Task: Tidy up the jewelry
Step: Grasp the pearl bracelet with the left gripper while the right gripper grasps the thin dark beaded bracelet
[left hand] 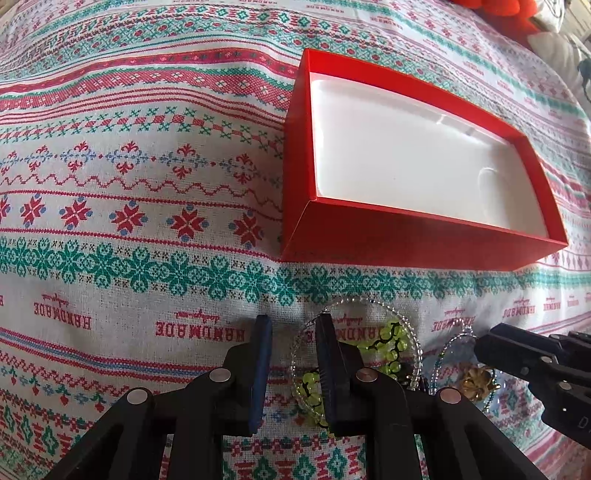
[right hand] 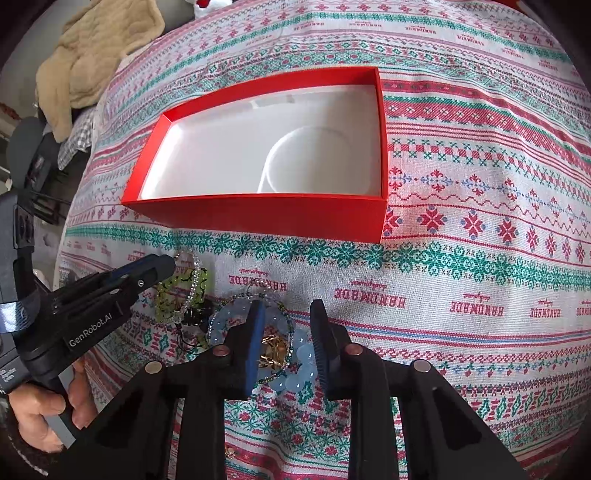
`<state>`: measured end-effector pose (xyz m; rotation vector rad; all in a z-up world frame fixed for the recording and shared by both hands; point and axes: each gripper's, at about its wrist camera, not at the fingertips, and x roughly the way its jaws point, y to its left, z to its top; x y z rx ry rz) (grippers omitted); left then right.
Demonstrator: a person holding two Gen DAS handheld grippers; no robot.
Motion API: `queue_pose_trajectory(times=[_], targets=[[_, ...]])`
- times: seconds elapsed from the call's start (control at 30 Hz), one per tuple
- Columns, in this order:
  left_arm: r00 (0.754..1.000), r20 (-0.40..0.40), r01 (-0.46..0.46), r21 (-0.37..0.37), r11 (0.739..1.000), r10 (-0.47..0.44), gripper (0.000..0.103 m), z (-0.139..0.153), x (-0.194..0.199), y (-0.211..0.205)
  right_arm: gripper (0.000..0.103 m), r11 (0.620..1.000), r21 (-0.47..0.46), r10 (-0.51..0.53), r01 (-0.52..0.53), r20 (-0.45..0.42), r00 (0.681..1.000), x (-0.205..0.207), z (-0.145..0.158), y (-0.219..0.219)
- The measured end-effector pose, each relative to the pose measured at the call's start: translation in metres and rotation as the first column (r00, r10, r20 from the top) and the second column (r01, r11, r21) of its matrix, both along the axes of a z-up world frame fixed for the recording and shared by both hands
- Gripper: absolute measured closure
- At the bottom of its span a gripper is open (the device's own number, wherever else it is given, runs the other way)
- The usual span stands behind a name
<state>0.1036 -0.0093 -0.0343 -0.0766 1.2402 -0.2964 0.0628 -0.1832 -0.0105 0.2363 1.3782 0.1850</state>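
A red box (left hand: 406, 236) with a white, bare inside lies on the patterned cloth, just beyond the jewelry. My left gripper (left hand: 294, 323) points down at the cloth and is open; its right finger stands over a clear bead bracelet (left hand: 369, 302) and a green bead bracelet (left hand: 391, 338). My right gripper (right hand: 287, 306) is open over a pale blue bead bracelet (right hand: 295, 384) and a gold piece (right hand: 275, 350), which lie in the gap untouched by the pads. The red box (right hand: 258, 214) lies beyond it. Each gripper shows in the other's view: right gripper (left hand: 484, 345), left gripper (right hand: 168, 264).
The embroidered cloth (left hand: 147, 221) covers the whole surface. A beige blanket (right hand: 96, 48) lies off the far left edge, and something red (left hand: 498, 11) sits past the far edge. A person's hand (right hand: 40, 413) holds the left gripper's handle.
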Motion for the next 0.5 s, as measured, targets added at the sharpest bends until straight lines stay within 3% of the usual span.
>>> queue_pose_trajectory(times=[0.1, 0.13, 0.27, 0.5], targets=[[0.999, 0.025, 0.032, 0.053, 0.998, -0.033, 0.09, -0.001, -0.001, -0.012, 0.095, 1.0, -0.002, 0.016, -0.016, 0.005, 1.0, 0.001, -0.003, 0.002], [0.998, 0.032, 0.044, 0.071, 0.997, -0.046, 0.102, 0.0, -0.002, -0.016, 0.098, 1.0, 0.002, 0.023, -0.023, 0.008, 1.0, 0.001, -0.002, 0.003], [0.999, 0.028, 0.04, 0.044, 0.998, -0.042, 0.103, 0.004, -0.001, -0.016, 0.103, 0.999, -0.017, 0.044, -0.043, 0.039, 0.998, -0.001, 0.007, 0.009], [0.996, 0.085, 0.03, -0.027, 0.999, -0.027, 0.103, 0.03, -0.005, -0.011, 0.103, 0.997, 0.0, 0.071, -0.072, 0.133, 0.989, -0.012, 0.043, 0.012]])
